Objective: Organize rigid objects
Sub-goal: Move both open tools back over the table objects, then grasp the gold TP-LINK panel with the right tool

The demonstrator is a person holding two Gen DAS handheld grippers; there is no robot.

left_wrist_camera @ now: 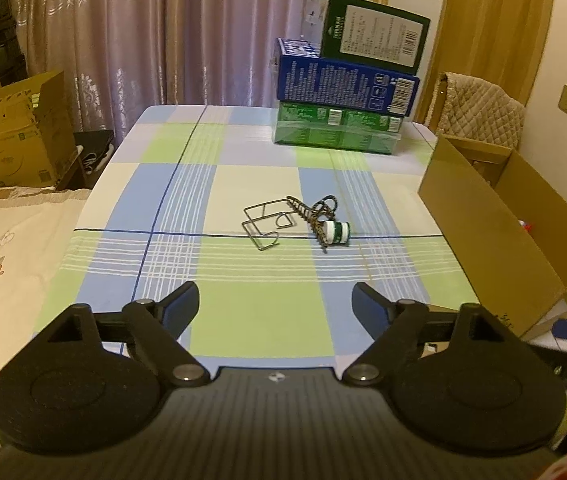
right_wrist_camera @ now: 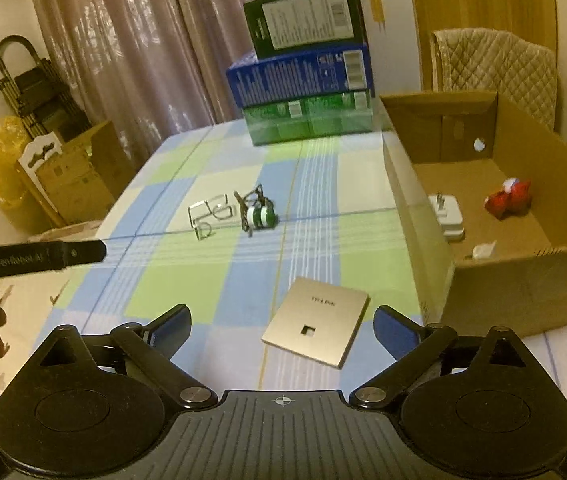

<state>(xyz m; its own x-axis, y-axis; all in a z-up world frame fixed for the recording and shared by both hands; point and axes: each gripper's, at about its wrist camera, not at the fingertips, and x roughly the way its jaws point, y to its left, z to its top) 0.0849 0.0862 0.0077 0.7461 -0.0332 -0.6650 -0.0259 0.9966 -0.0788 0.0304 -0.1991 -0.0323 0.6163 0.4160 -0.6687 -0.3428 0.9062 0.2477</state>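
where the checked blue-and-green tablecloth (left_wrist_camera: 267,320) meets mauve curtains (left_wrist_camera: 155,28), three cartons (left_wrist_camera: 343,92) stand stacked. a flat silver tp-link panel (right_wrist_camera: 317,322) lies before the wide-open, empty right gripper (right_wrist_camera: 283,320), beside the cardboard box (right_wrist_camera: 483,280); the left gripper (left_wrist_camera: 275,300) also gapes empty.

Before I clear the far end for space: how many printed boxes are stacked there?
3, one pile at the table's far edge: green box at the bottom, blue box on it, dark green box on top. Any behind would be hidden.
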